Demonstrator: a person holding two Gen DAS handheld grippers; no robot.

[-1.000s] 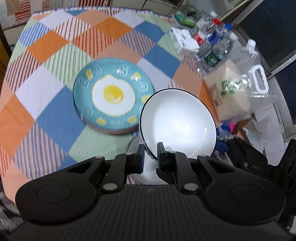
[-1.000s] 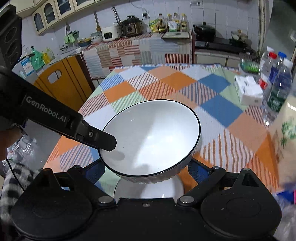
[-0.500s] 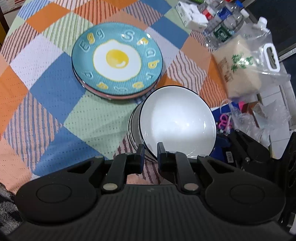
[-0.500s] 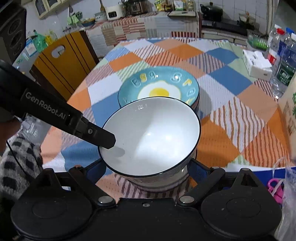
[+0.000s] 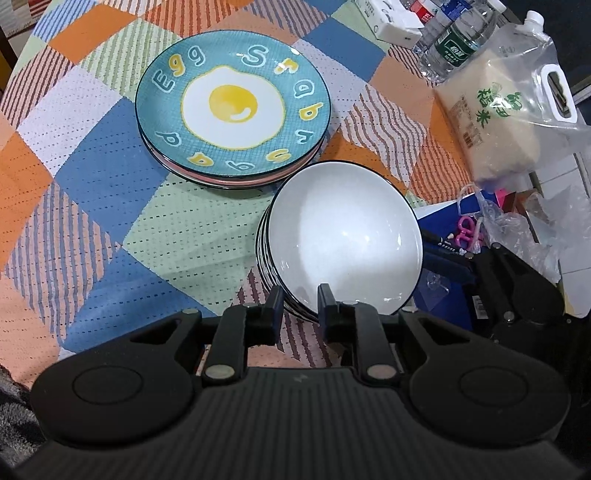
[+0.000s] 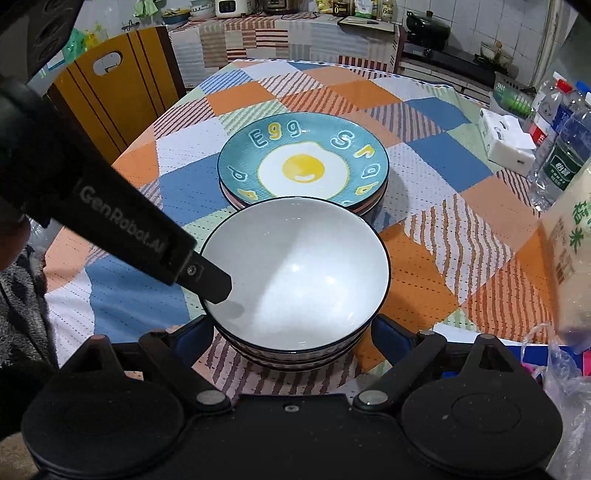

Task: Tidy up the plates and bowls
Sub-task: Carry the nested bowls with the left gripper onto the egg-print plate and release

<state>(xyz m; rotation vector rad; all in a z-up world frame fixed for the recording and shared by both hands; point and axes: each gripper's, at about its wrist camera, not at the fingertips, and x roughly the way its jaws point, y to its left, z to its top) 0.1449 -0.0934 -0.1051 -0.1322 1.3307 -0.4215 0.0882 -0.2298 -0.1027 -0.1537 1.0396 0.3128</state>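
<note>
Left wrist view: left gripper point(image 5: 300, 301) is straddling the near rim of the top bowl point(image 5: 343, 236), one finger outside the wall, one inside. Jaws are opening; there's a visible gap at the rim, so the pads aren't pressing on it. Top bowl is sitting nested in a bowl stack point(image 5: 266, 266) on the checked tablecloth point(image 5: 92, 206), near the table's edge. Bowl is white inside with a dark rim line; the lower bowls are showing patterned outer walls.

Plate stack point(image 5: 232, 110) is sitting just beyond the bowls, near but apart in this view. Top plate is teal with a fried-egg print and letters round the rim; a pink plate edge is showing beneath it.

Right wrist view: right gripper point(image 6: 293, 334) is spread wide, its blue fingers point(image 6: 194, 338) flanking the bowl stack on both sides. Pads are sitting right at the walls; can't tell whether they're pressing or just beside. Left gripper's inner finger point(image 6: 207, 282) is reaching over the bowl's rim from the left and throwing a shadow on the white inside.

Off to the right: rice bag point(image 5: 495, 122), water bottles point(image 5: 454, 40), white box point(image 5: 391, 22). Behind the table: yellow cabinet point(image 6: 114, 85), counter with pots.
</note>
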